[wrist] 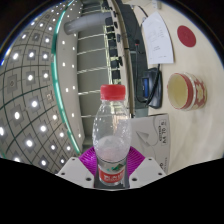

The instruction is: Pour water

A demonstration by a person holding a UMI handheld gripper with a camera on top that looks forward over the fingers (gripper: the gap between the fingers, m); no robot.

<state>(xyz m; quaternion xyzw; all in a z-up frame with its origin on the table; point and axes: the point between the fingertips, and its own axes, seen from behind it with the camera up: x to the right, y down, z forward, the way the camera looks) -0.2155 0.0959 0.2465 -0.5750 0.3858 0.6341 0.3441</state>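
Bottle (108, 135): clear plastic, red screw cap, upright along the view axis, cap end pointing away from the camera. Wrap label near the base is red over green with white marks; the writing is too small to read. No brand can be made out. Body is transparent; water level inside cannot be told.

Position relative to gripper (109, 172): the bottle's lower part sits between the two fingers, with magenta pads (93, 160) showing at either side of the label. The pads lie right against the bottle wall on both sides with no gap seen, so the fingers are clamped on the bottle. The neck and cap reach well beyond the fingertips.

Surroundings: the scene looks tilted. Right of the bottle, on the worktop (165, 115), a round container (185, 91) with a pale rim and yellowish inside, well apart from the bottle. Beyond it a white sheet or box (165, 40) bearing a red round mark; no text legible on it. Between the bottle and the container lies a dark flat object (149, 87), identity unclear. Left of the bottle, a large grey panelled surface (40, 100) dotted with small bright lights, edged by a green curved strip (58, 50)
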